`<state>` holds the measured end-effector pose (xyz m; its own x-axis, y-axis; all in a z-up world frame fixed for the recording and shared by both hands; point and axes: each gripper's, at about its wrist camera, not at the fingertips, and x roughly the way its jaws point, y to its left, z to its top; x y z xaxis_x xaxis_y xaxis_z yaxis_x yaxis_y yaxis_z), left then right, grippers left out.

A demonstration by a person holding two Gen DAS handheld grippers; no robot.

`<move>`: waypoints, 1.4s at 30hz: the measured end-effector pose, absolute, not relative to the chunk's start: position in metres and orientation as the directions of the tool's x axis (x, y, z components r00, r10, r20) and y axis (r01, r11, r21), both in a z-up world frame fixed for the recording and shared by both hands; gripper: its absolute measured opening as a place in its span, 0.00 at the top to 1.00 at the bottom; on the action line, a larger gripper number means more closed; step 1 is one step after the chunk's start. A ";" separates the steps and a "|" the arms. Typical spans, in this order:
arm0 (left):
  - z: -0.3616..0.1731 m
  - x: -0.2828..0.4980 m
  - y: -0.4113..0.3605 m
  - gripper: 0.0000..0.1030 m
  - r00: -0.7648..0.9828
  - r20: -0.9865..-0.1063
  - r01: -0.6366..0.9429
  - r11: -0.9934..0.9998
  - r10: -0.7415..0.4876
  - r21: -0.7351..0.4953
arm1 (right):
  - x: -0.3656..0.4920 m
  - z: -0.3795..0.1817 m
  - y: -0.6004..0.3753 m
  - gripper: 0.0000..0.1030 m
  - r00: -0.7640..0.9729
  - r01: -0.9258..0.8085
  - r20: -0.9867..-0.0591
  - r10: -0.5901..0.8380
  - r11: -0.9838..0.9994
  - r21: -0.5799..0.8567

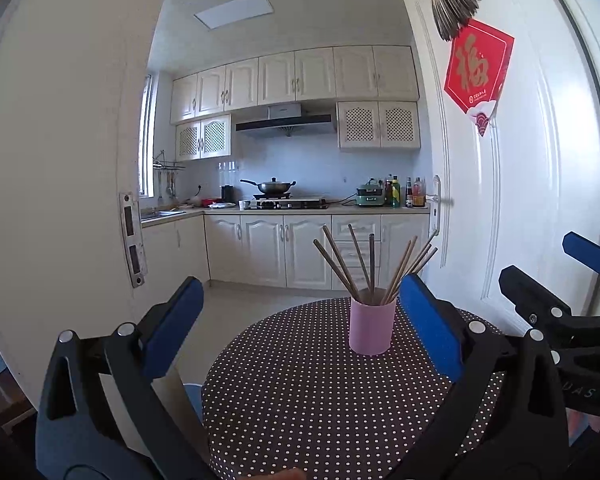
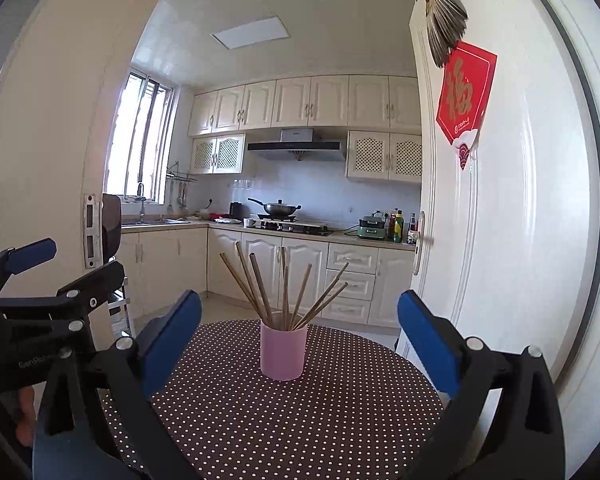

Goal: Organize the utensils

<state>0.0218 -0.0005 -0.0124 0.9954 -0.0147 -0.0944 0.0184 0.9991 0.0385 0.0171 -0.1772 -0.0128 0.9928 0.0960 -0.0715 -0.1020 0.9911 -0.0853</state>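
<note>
The pink cup [image 2: 283,354] holds brown chopsticks [image 2: 284,292] on a dark brown, white-dotted worktop [image 2: 284,420]. Each black tool carries blue pads [image 2: 428,344]. A red hanging [image 2: 465,100] marks the white door [image 2: 532,200].

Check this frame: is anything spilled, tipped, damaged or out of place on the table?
Nothing stands out. The pink cup stands upright on the polka-dot table, with the chopsticks fanned loosely inside it. Nothing else lies on the visible cloth. Both the left gripper and right gripper are open and empty.
</note>
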 end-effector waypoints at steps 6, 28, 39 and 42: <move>-0.014 0.024 0.000 0.06 0.994 -0.106 0.027 0.999 -0.023 0.034 | 0.019 -0.015 -0.177 0.08 0.991 -0.110 -0.080 0.104 0.991 -0.080; -0.016 0.026 0.001 0.06 0.995 -0.099 0.000 0.999 0.005 0.051 | 0.026 -0.018 -0.173 0.08 0.988 -0.133 -0.086 0.127 0.988 -0.072; -0.017 0.026 0.000 0.06 0.996 -0.089 -0.012 0.999 0.016 0.052 | 0.029 -0.017 -0.174 0.08 0.987 -0.138 -0.088 0.132 0.988 -0.070; -0.016 0.026 -0.001 0.06 0.996 -0.090 -0.013 0.998 0.018 0.055 | 0.029 -0.018 -0.173 0.08 0.987 -0.138 -0.088 0.132 0.988 -0.070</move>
